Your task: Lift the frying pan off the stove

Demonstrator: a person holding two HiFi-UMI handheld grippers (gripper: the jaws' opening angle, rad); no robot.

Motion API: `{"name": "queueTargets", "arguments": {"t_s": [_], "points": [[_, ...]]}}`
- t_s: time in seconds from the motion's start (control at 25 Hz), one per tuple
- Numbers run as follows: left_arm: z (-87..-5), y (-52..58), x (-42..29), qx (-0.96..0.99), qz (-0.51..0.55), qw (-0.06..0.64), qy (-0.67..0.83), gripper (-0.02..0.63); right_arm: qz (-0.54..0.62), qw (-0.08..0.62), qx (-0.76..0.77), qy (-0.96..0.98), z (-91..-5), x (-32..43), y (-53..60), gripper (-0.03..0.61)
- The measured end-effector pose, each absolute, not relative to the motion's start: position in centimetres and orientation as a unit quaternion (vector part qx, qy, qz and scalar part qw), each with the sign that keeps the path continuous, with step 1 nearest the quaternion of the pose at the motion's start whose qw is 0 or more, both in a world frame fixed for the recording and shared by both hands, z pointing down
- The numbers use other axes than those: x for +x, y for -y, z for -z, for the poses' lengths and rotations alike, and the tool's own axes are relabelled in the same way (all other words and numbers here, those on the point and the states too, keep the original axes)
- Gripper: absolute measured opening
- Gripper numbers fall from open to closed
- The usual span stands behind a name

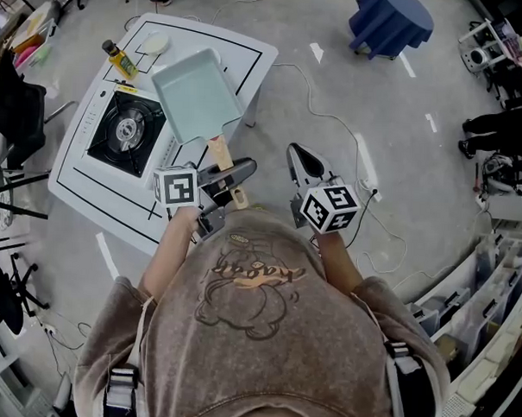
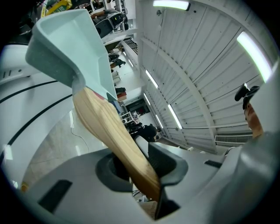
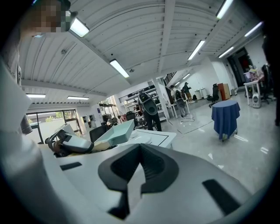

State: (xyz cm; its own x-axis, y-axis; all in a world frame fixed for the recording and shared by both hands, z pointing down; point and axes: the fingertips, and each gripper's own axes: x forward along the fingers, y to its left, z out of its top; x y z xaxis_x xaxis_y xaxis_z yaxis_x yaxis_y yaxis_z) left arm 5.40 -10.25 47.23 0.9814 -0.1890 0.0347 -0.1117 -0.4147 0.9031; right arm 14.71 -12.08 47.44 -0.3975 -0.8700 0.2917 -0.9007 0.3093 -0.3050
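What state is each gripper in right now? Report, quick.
Left gripper: jaws closed on the wooden handle of the pale teal rectangular frying pan.
Right gripper: jaws closed, holding nothing.

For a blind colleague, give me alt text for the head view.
The left gripper holds a pale blue rectangular frying pan by its wooden handle, raised clear of the stove on a white table. The right gripper holds nothing.

Both grippers out in front of the chest, only the left one gripping.
The left gripper (image 1: 234, 174) points forward and left, its jaws clamped on the pan handle (image 2: 114, 139). The right gripper (image 1: 303, 159) is level beside it, apart, with its jaws together and nothing between them. Both bare forearms reach forward.
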Motion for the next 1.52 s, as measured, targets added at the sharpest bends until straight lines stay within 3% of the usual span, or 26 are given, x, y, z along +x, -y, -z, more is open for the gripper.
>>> {"name": "queueTargets", "arguments": {"t_s": [1.36,1.52], "points": [[-47.2,11.1,4.6,0.816,0.043,0.564,0.119,0.114,-0.208,0.043,0.533,0.819,-47.7,14.6,12.8,-0.002],[-46.1,11.7,5.1,0.833,0.054,0.541,0.102,0.114,-0.206,0.043,0.532,0.82,-47.7,14.7,13.3,-0.002]]}}
